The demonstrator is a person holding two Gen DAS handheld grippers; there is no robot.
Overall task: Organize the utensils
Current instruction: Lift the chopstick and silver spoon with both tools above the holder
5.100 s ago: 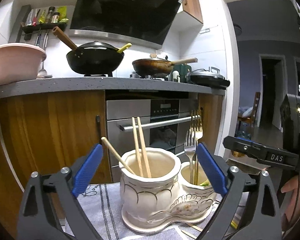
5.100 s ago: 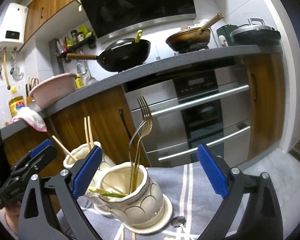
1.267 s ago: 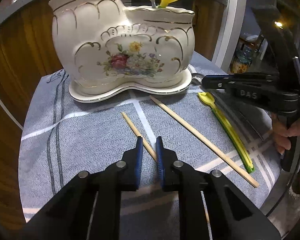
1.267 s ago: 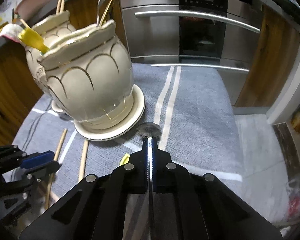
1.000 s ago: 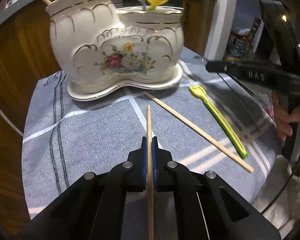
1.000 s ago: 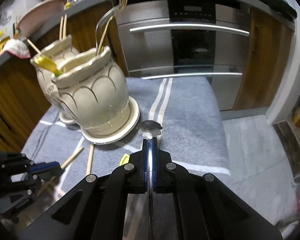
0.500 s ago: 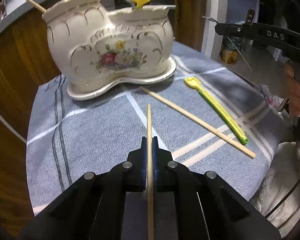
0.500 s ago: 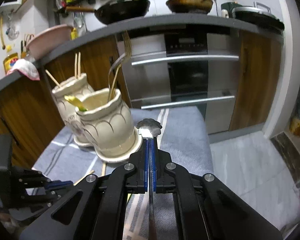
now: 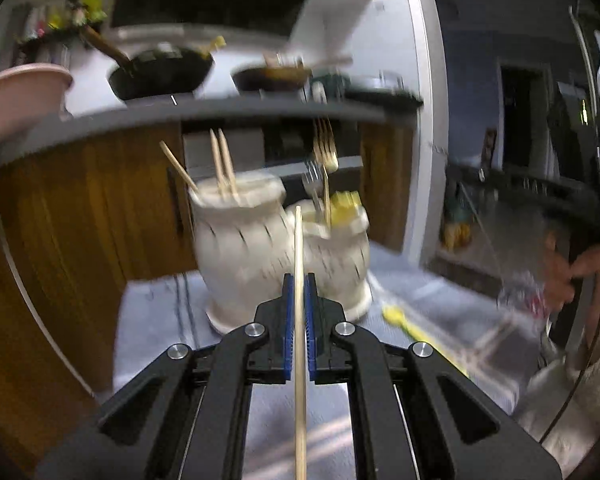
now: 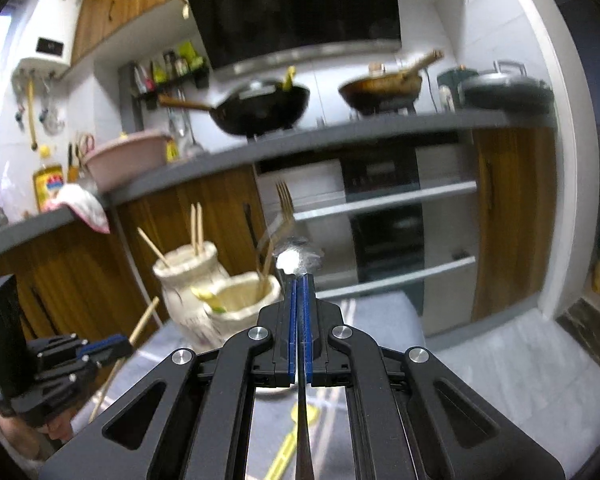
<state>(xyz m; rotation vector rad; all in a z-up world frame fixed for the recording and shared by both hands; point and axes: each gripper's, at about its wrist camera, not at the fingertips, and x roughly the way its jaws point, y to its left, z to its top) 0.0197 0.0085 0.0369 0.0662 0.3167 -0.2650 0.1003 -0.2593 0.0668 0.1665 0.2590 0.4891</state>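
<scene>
My left gripper (image 9: 299, 286) is shut on a wooden chopstick (image 9: 299, 248) that points up at the white two-pot ceramic holder (image 9: 256, 248). The holder's left pot has chopsticks (image 9: 222, 166), its right pot has forks (image 9: 325, 160) and a yellow utensil. My right gripper (image 10: 299, 286) is shut on a metal spoon (image 10: 298, 260), raised to the right of the holder (image 10: 204, 296). The left gripper with its chopstick also shows in the right wrist view (image 10: 100, 350). A yellow-green utensil (image 9: 404, 324) and another chopstick (image 9: 496, 334) lie on the cloth.
The holder stands on a grey striped cloth (image 9: 164, 320) over a small table. Behind are wooden cabinets (image 9: 80, 208), an oven (image 10: 388, 216), a counter with woks (image 10: 260, 110) and a pink basin (image 10: 124, 156). The left wrist view is motion-blurred.
Both grippers have lifted from the cloth and tilted up, the left with the chopstick, the right with the spoon. The holder now sits lower and farther in both views.
</scene>
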